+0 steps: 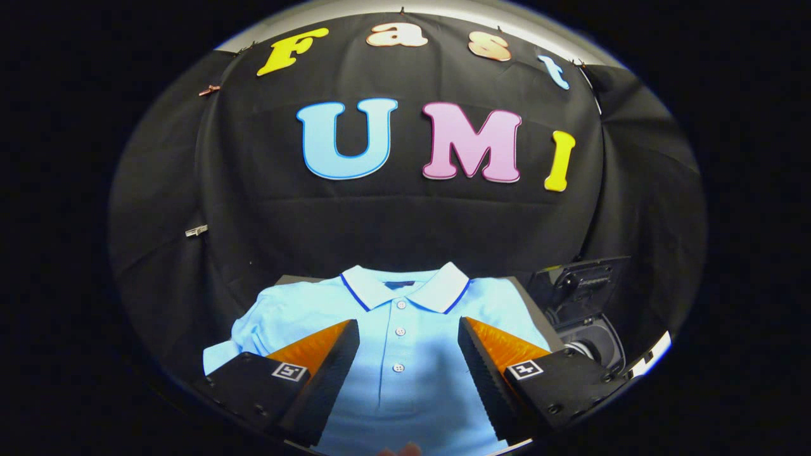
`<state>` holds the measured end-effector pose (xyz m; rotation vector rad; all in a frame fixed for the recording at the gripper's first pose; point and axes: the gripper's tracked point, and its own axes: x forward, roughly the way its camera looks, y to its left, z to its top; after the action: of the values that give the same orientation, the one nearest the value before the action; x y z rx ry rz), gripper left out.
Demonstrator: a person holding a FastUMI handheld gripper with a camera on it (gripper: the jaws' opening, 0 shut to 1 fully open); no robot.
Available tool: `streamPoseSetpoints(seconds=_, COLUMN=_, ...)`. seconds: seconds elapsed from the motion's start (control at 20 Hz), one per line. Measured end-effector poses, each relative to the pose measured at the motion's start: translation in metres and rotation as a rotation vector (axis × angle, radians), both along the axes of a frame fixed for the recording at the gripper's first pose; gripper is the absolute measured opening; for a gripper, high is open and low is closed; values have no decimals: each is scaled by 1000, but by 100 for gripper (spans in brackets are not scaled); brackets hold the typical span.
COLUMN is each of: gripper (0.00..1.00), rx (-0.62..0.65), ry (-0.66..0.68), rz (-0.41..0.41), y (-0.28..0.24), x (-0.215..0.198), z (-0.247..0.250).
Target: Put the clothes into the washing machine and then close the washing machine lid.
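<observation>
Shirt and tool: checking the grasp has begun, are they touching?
Cannot tell. In the gripper view the open tool has its fingers spread over the shirt, but no contact or gap shows plainly.

Handheld gripper (408, 335) with 2 wedge-shaped fingers

Each of the 2 fingers (326, 354) tapers to a narrow tip and carries a finely ribbed, sawtooth-like inner face. The fingers stand spread wide apart, with nothing pressed between them. Each sits on a blocky black mount (253, 386) bearing 1 small square white tag with a black pattern, and round screw heads dot the mounts' outer edges.
</observation>
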<state>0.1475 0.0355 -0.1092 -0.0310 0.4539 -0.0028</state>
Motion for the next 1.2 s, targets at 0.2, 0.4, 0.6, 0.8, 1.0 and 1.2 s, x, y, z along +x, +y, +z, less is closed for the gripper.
streamPoseSetpoints(seconds=0.2, gripper=98, rx=14, ry=107, rz=-13, y=1, x=8, z=-24)
streamPoseSetpoints(seconds=0.4, gripper=99, rx=-8, ry=223, rz=-20, y=-2, x=9, z=-39)
streamPoseSetpoints(seconds=0.6, gripper=99, rx=-47, ry=343, rz=-41, y=-1, x=7, z=-46)
streamPoseSetpoints(seconds=0.8, gripper=99, rx=-31, ry=443, rz=-89, y=-3, x=8, z=-49)
streamPoseSetpoints(seconds=1.0, gripper=100, rx=-53, ry=553, rz=-69, y=-4, x=9, z=-53)
streamPoseSetpoints(seconds=1.2, gripper=79, rx=-48, ry=554, rz=-115, y=-9, x=9, z=-50)
